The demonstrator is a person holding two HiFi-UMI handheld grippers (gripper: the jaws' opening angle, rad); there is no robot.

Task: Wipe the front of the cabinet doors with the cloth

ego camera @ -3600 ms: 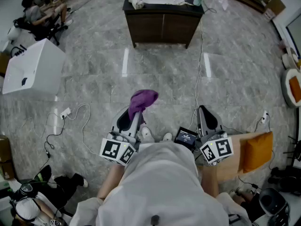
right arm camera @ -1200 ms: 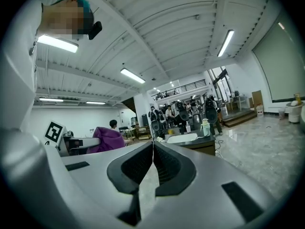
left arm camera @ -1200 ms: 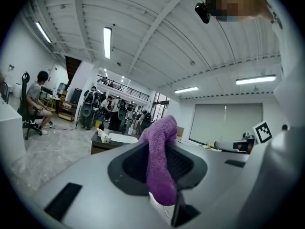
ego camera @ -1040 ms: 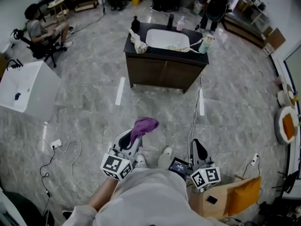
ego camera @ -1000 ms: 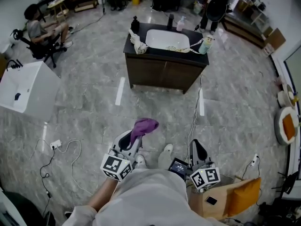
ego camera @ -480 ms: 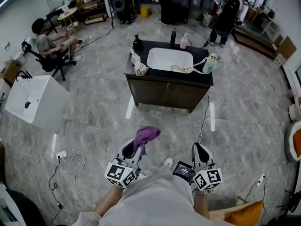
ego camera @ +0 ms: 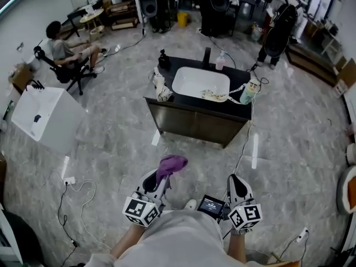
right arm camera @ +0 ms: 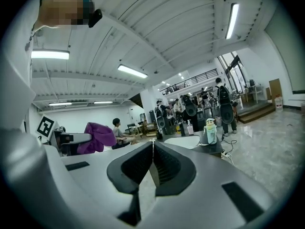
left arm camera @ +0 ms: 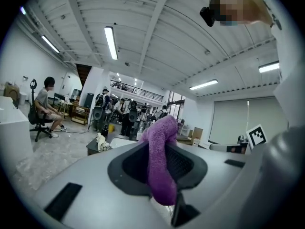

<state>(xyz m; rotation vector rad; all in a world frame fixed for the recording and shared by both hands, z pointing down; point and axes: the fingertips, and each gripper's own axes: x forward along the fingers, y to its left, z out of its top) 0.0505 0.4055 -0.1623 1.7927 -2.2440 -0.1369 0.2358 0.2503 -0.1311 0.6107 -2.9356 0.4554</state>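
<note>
Two hand-held grippers hang low over the floor, well short of the dark brown wooden vanity cabinet (ego camera: 192, 125), whose closed doors face the person. The left gripper (ego camera: 158, 179) has its fingers (left arm camera: 127, 165) clamped on a purple terry cloth (left arm camera: 160, 161). The cloth runs as a band down the seam between the two dark pads. Its lower end hangs below them and its upper end bunches past the tips on the cabinet side. In the head view the cloth sits as a crumpled tuft at that gripper's tip, apart from the cabinet doors with bare floor between. The right gripper (ego camera: 236, 179), opposite the cabinet's right end, has its fingers pressed together along a thin line, with nothing between them.

The cabinet carries a black desk top (ego camera: 183, 96) with a white oval basin (ego camera: 200, 83) sunk in its middle. A cream rag (ego camera: 161, 89) drapes over the top's left front corner, and a pale green bottle (ego camera: 248, 92) stands at its right front corner. A dark pump bottle (ego camera: 163, 60) and a pink bottle (ego camera: 221, 63) stand along the back edge.

The glossy grey marbled floor (ego camera: 111, 132) spreads all round the cabinet. A white boxy unit (ego camera: 44, 118) stands to the cabinet's left, and beyond it a seated person (ego camera: 64, 52) is on a black chair. White cables (ego camera: 78, 188) trail over the floor between that unit and the left gripper.
</note>
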